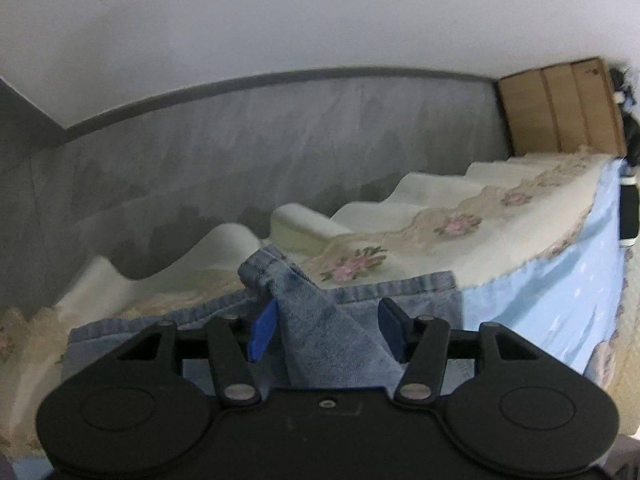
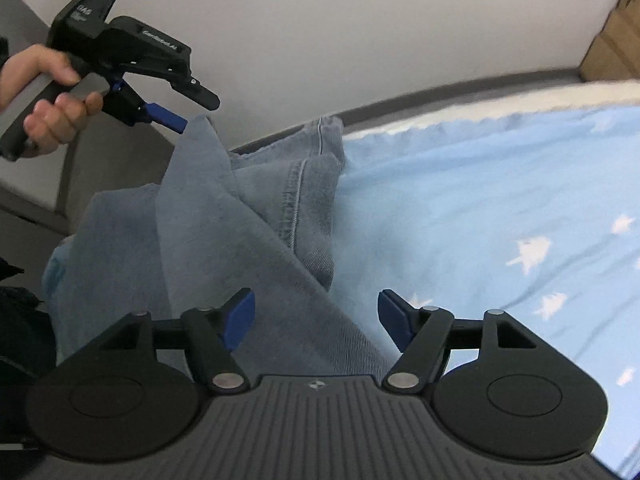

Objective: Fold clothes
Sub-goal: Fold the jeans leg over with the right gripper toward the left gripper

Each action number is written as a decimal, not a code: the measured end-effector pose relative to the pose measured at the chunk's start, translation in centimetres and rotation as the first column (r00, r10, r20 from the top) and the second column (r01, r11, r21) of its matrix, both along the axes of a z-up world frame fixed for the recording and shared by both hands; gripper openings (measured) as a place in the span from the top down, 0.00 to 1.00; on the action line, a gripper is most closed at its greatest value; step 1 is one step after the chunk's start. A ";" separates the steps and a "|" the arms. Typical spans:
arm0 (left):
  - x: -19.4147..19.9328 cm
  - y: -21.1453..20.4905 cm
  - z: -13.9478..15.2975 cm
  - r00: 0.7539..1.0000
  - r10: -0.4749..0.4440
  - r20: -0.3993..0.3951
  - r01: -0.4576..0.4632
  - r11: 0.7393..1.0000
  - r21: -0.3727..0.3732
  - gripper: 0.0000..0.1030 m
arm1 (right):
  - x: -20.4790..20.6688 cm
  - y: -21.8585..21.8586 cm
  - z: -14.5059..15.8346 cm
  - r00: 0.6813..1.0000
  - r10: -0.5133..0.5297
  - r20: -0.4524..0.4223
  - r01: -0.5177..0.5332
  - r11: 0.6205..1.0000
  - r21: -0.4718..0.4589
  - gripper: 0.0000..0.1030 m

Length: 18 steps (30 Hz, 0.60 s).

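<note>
both views are lit by soft, even, rather cool light; no single source is seen, and no glare or hard shadow is cast. only faint shade is gathered in the folds of the jeans [image 2: 248,216]. strong fisheye bending is shown: the skirting line [image 1: 280,80] is curved and the corners are darkened. motion blur is spread over the lace cloth [image 1: 440,224] and the blue sheet [image 2: 480,200], while the near black housings are rendered sharper.

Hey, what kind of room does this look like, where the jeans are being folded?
Probably a bedroom. The jeans lie on a light blue sheet with white shapes, spread like bedding; beside it a cream lace-edged cover with pink flowers, against a plain white wall.
</note>
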<state>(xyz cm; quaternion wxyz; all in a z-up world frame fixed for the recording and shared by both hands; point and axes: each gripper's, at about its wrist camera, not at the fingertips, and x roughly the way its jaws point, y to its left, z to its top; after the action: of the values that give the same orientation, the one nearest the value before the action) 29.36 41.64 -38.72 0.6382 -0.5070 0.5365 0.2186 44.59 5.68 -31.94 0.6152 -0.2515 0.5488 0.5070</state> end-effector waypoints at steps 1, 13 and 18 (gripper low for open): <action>0.1 -0.1 -0.3 1.000 -0.012 -0.011 0.011 1.000 -0.013 0.51 | 0.3 0.2 -0.6 0.999 -0.001 -0.032 0.001 1.000 -0.005 0.31; -0.1 -1.1 -0.2 0.998 -0.017 -0.060 0.014 0.998 -0.060 0.88 | -1.8 -1.3 -1.4 0.995 -0.074 -0.070 0.072 0.997 -0.029 0.87; -0.1 -2.3 2.6 0.999 -0.035 0.012 0.035 0.999 -0.018 0.93 | -4.3 -2.7 1.0 0.998 -0.064 0.009 0.064 0.998 0.015 0.93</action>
<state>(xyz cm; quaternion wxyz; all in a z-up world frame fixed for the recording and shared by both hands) 29.23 39.39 -36.12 0.6404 -0.5046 0.5435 0.1995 40.24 2.98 -30.95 0.6355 -0.2317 0.5499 0.4900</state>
